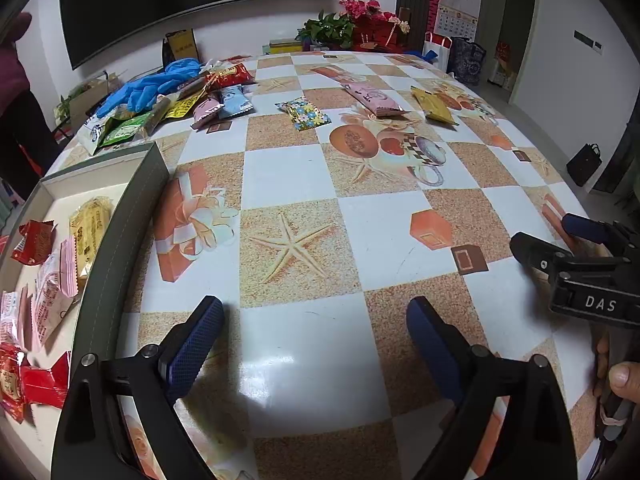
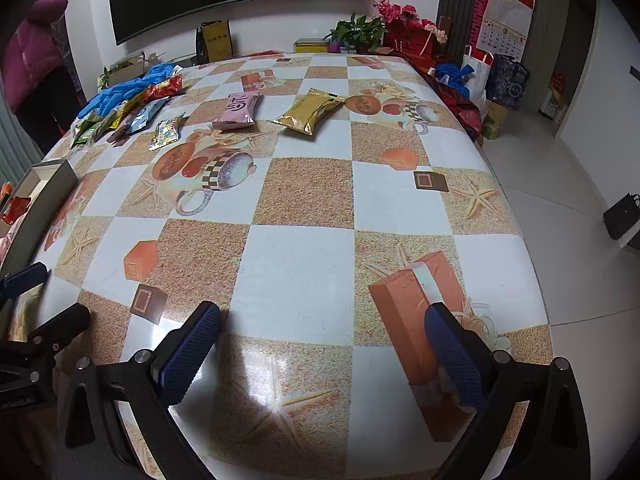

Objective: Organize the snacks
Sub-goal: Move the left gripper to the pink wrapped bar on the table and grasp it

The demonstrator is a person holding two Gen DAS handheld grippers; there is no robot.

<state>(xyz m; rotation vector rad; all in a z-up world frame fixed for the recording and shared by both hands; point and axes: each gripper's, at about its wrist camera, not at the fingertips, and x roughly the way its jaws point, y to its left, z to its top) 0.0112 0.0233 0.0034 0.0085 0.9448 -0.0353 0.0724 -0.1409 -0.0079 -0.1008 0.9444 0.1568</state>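
My left gripper point(image 1: 314, 316) is open and empty, low over the near part of the checkered table. My right gripper point(image 2: 322, 322) is open and empty too; it also shows in the left wrist view point(image 1: 560, 236) at the right edge. A grey box point(image 1: 132, 200) at the left holds several red, pink and yellow snack packs. Loose on the far table lie a pink pack point(image 2: 236, 110), a gold pack point(image 2: 308, 114), a floral pack point(image 1: 304, 113) and a pile of snacks point(image 1: 180, 108) at the far left.
Blue gloves point(image 1: 148, 84) lie on the snack pile. Flowers and a plant point(image 2: 384, 28) stand beyond the table's far edge. Bags point(image 2: 496, 76) stand on the floor at the right. A person in purple point(image 2: 32, 52) stands at the far left.
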